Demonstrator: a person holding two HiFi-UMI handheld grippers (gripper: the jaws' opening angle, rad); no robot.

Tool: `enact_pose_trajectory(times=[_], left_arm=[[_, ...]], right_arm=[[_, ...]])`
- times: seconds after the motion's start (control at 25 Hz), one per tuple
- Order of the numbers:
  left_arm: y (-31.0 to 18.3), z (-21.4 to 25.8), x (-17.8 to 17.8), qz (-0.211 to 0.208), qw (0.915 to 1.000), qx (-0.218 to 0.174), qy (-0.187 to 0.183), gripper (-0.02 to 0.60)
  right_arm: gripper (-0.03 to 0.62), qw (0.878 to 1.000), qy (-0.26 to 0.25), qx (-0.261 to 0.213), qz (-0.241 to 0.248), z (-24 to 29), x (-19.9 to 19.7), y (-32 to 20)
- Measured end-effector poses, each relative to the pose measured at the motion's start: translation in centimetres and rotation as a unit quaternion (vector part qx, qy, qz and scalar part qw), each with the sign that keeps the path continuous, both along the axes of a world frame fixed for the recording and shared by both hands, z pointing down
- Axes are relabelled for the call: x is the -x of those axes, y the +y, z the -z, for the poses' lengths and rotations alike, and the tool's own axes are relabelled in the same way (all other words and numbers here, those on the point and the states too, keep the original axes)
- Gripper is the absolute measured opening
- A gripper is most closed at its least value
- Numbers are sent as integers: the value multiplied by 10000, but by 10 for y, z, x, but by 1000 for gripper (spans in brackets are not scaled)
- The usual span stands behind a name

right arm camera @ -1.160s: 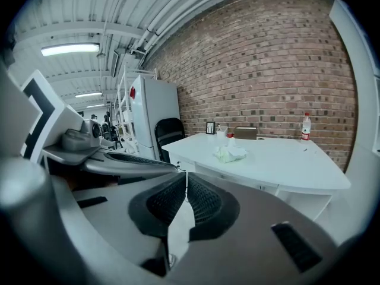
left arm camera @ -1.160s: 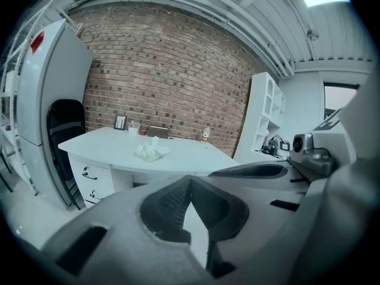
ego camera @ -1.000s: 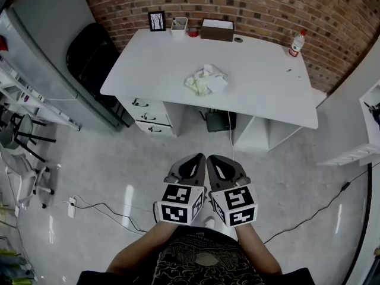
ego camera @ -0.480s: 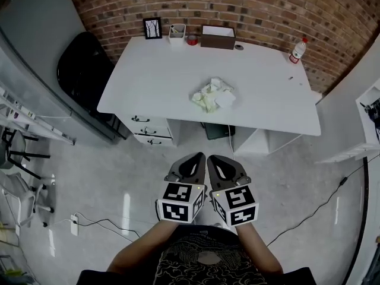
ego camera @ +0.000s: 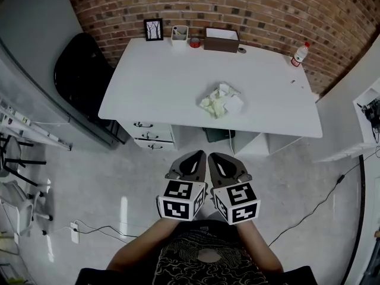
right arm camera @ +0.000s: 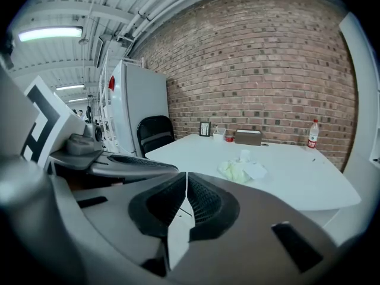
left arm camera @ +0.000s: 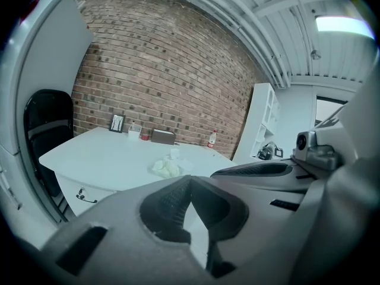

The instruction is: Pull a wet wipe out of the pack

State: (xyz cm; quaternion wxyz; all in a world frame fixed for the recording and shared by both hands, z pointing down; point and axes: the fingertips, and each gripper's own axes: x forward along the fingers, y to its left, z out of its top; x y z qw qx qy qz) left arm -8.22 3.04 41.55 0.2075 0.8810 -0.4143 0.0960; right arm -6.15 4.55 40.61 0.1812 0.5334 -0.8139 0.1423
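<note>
The wet wipe pack (ego camera: 233, 105) lies on the white desk (ego camera: 160, 82) beside a crumpled yellowish heap of wipes (ego camera: 215, 103); both show small in the left gripper view (left arm camera: 167, 167) and in the right gripper view (right arm camera: 237, 171). My left gripper (ego camera: 191, 161) and right gripper (ego camera: 218, 161) are held side by side close to my body, over the floor and well short of the desk. Both are shut with nothing between the jaws.
At the desk's back edge stand a picture frame (ego camera: 154, 29), a white cup (ego camera: 179, 33), a small red item (ego camera: 195, 42) and a brown box (ego camera: 221, 40). A bottle (ego camera: 299, 54) is at the far right corner. A black chair (ego camera: 77, 70) stands left of the desk, cables (ego camera: 89, 229) lie on the floor.
The view has shifted so the desk and the wipes sit a little lower and further right in the frame. Both grippers stay shut in the same place by my body.
</note>
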Motion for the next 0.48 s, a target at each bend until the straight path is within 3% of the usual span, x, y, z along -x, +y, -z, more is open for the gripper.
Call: enact_pose_trajectory(times=[0.48], left_arm=[[-24, -7, -8, -46, 10000, 44, -19, 11]], right_arm=[[20, 9999, -67, 22, -119, -7, -10, -25]])
